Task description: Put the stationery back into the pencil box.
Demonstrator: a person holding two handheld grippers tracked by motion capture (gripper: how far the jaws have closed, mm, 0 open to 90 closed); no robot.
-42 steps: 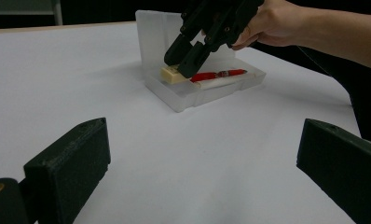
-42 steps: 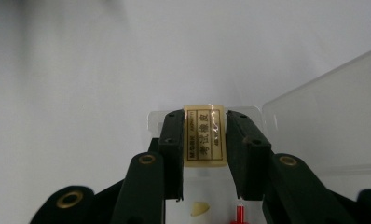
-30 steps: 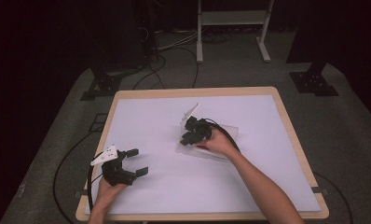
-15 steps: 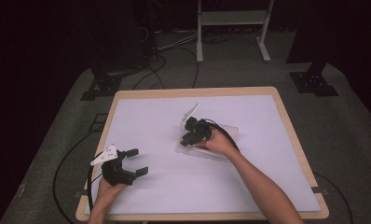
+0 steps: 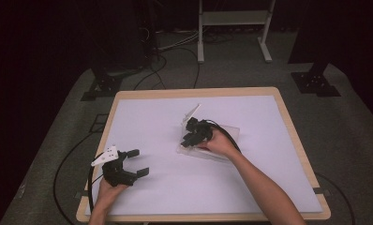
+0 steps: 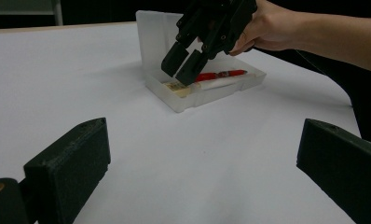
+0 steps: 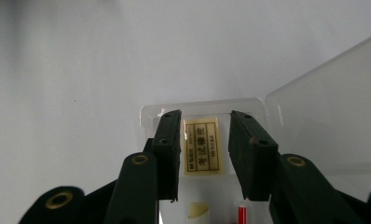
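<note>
Right tongs (image 7: 204, 154) poised over the clear plastic lidded box (image 6: 183, 100), jaws just widening beside a cream labelled eraser (image 7: 201, 146), unpinched, left tongs (image 5: 134, 162) spread wide above the white table (image 5: 269, 187).

From my remote station I noted a white-topped table (image 5: 142, 117) with a pale wooden rim, standing on grey carpet (image 5: 348, 126). Black cables (image 5: 168, 56) trailed across the floor behind it, beside a white metal stand (image 5: 234, 18).

We see a translucent, smooth plastic box (image 6: 193, 91), matt black plastic on the right gripper (image 6: 186, 65), a glossy red pen (image 6: 218, 75), and a matt white table (image 5: 142, 117) edged in wood.
</note>
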